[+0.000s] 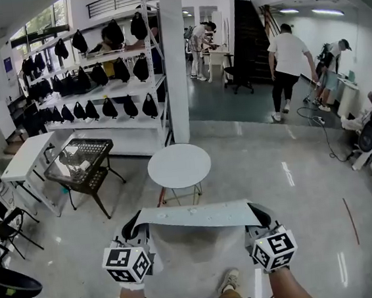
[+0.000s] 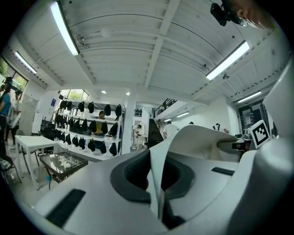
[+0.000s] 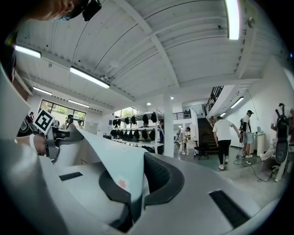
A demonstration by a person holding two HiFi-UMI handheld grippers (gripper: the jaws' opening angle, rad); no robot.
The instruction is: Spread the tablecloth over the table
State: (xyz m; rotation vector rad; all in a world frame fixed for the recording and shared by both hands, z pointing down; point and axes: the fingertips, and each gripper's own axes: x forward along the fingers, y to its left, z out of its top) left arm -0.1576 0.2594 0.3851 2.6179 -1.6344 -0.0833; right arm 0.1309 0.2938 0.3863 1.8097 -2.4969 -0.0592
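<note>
A pale grey tablecloth (image 1: 193, 216) hangs stretched level between my two grippers, at waist height above the floor. My left gripper (image 1: 135, 224) is shut on its left end and my right gripper (image 1: 260, 215) on its right end. In the left gripper view the cloth (image 2: 157, 167) runs as a thin sheet pinched between the dark pads (image 2: 133, 176). The right gripper view shows the cloth (image 3: 115, 165) clamped the same way and trailing off left. The round white table (image 1: 179, 166) stands on the floor just beyond the cloth, bare on top.
A black wire-top trolley (image 1: 80, 160) and a white desk (image 1: 27, 156) stand to the left. Shelves of black bags (image 1: 103, 87) and a white pillar (image 1: 176, 60) are behind the table. People (image 1: 287, 61) stand at the back right. A black chair (image 1: 6, 227) sits at near left.
</note>
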